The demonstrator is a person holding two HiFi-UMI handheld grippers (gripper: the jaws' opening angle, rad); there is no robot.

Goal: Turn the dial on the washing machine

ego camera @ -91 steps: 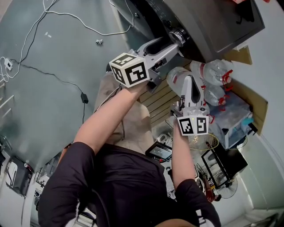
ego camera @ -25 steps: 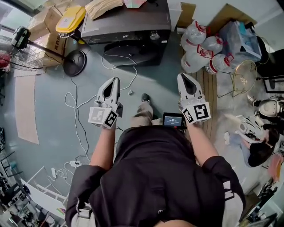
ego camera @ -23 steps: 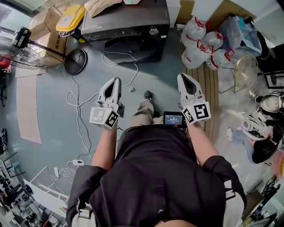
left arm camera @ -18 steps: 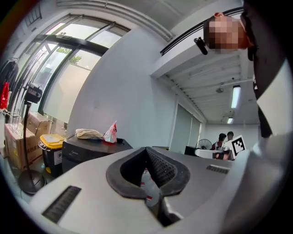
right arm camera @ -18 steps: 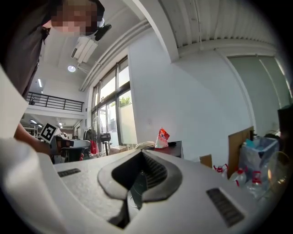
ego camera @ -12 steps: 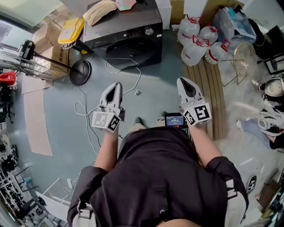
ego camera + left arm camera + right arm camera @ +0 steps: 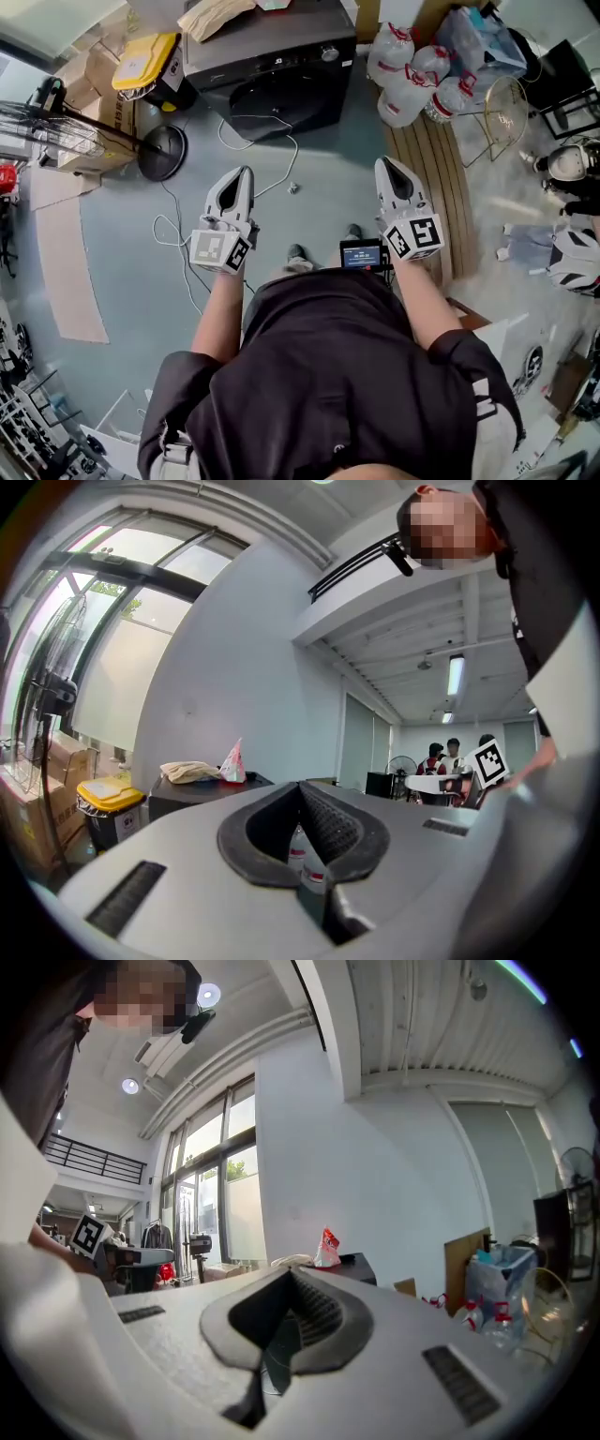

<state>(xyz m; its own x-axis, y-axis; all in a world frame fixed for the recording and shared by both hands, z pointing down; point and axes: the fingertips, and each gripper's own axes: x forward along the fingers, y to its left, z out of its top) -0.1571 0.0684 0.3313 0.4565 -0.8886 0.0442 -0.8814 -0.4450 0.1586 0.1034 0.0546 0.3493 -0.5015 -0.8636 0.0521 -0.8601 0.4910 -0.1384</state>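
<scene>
Head view looks steeply down on a grey floor, with the washing machine (image 7: pixel 272 66) standing at the far edge of the floor, well apart from both grippers. It is a black front-loader with a round dark door, and a beige cloth (image 7: pixel 217 14) lies on its top. The dial (image 7: pixel 328 53) is a small silvery round knob at the right end of the control strip; it is too small here to read its setting. A white cable (image 7: pixel 272 141) trails over the floor in front of the machine, and clear water jugs (image 7: pixel 412 75) with red caps lie to its right.

The left gripper (image 7: pixel 242 171) and the right gripper (image 7: pixel 389 164) are held level side by side, pointing toward the machine and touching nothing. In each gripper view the jaws are clenched tip to tip with nothing between them.
</scene>
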